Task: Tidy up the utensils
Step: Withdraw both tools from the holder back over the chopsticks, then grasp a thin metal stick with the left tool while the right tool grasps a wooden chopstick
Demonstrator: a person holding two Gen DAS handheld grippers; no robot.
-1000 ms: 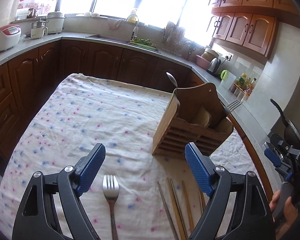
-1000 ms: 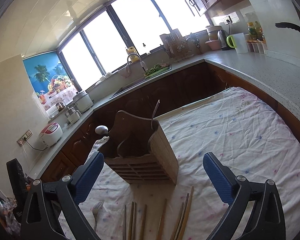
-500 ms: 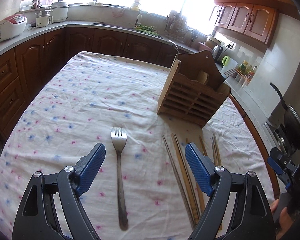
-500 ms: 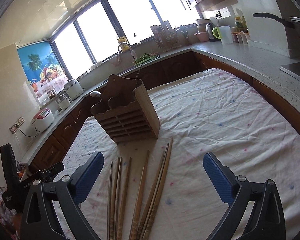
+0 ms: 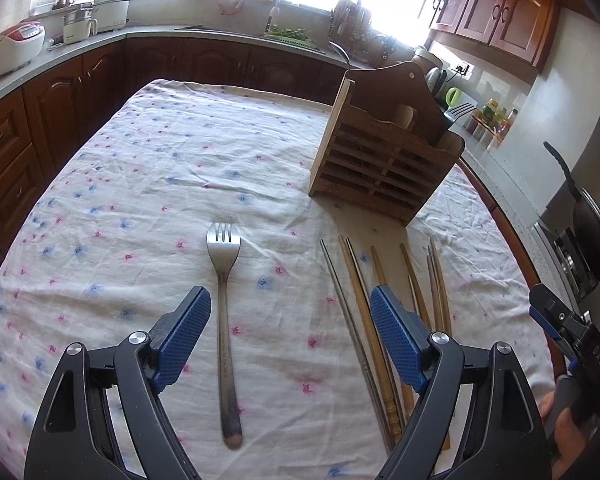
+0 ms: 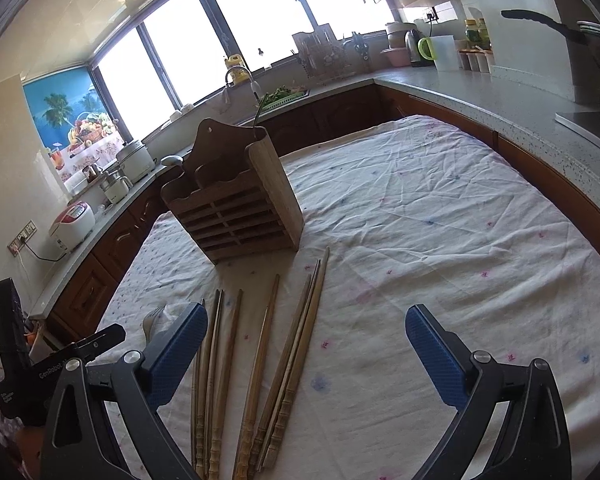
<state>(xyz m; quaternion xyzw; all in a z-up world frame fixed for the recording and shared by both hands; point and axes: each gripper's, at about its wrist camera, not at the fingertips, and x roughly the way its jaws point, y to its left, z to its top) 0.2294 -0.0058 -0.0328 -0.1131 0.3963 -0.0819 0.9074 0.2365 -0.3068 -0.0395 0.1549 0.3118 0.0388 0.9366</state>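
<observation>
With both grippers spread and holding nothing, still at pick stage. Left gripper (image 5: 290, 336) over steel fork (image 5: 224, 296) at frame centre; right gripper (image 6: 302, 344) over wooden chopsticks (image 6: 260, 364), lower centre. Next, probably: pinch one, drop into slatted wooden holder (image 5: 384, 156) on cloth-covered bench (image 5: 148, 168).

Left hand-held gripper (image 5: 290, 336) open above fork (image 5: 224, 304), chopsticks (image 5: 364, 320) beside.

Your left wrist view looks down along its fingers (image 5: 188, 334) from close above the surface (image 5: 148, 184), rack (image 5: 384, 160) at one o'clock. Your right wrist view sits equally near, rack (image 6: 236, 216) at eleven o'clock. Both share rack, chopsticks (image 5: 364, 320) (image 6: 260, 364) and fork (image 5: 225, 320) (image 6: 153, 318).
</observation>
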